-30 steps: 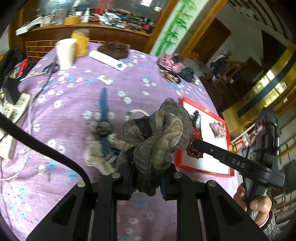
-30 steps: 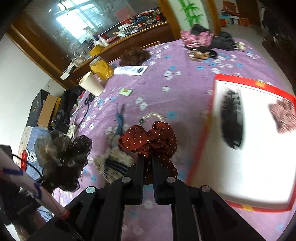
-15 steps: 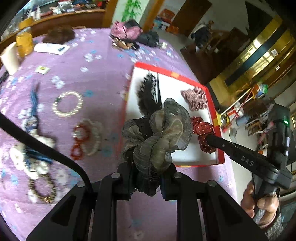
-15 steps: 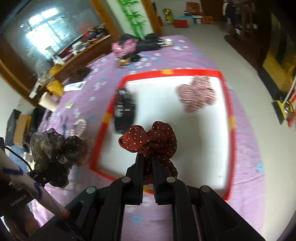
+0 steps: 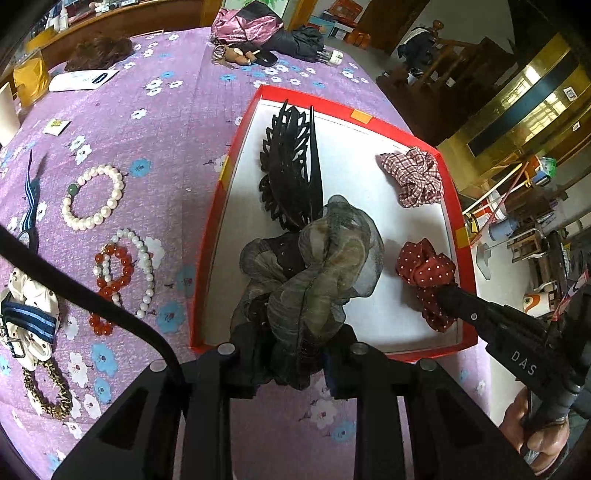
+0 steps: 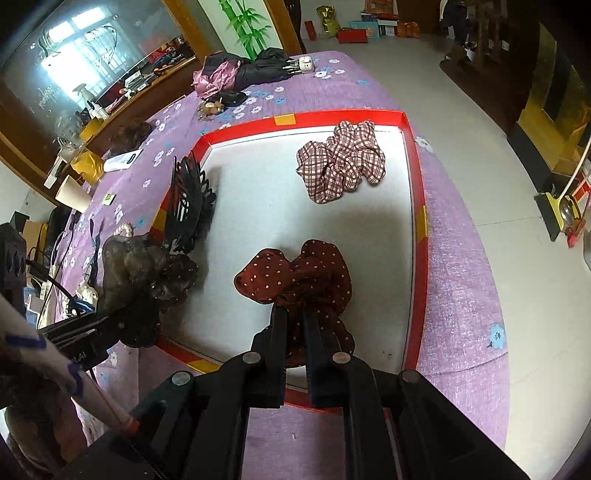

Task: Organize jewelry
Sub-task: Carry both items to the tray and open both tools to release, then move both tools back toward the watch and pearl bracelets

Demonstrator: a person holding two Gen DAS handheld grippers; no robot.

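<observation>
My left gripper (image 5: 291,354) is shut on a grey-brown sheer scrunchie (image 5: 314,266) and holds it above the near end of the red-rimmed white tray (image 5: 221,177). My right gripper (image 6: 293,314) is shut on a dark red polka-dot scrunchie (image 6: 295,277), low over the tray's near right part (image 6: 419,221); this scrunchie also shows in the left wrist view (image 5: 424,269). In the tray lie a black hair claw (image 5: 291,166) and a red checked scrunchie (image 6: 340,158).
On the purple flowered cloth (image 5: 166,122) left of the tray lie a pearl bracelet (image 5: 94,199), red and white bead bracelets (image 5: 122,269), a leopard hair band (image 5: 48,391), a white-and-blue scrunchie (image 5: 26,321) and a watch (image 5: 29,206). Bags (image 5: 258,26) lie at the far end.
Both grippers have swung from the loose jewelry on the cloth over to the tray, each carrying its scrunchie. The red polka-dot scrunchie has come lower over the tray.
</observation>
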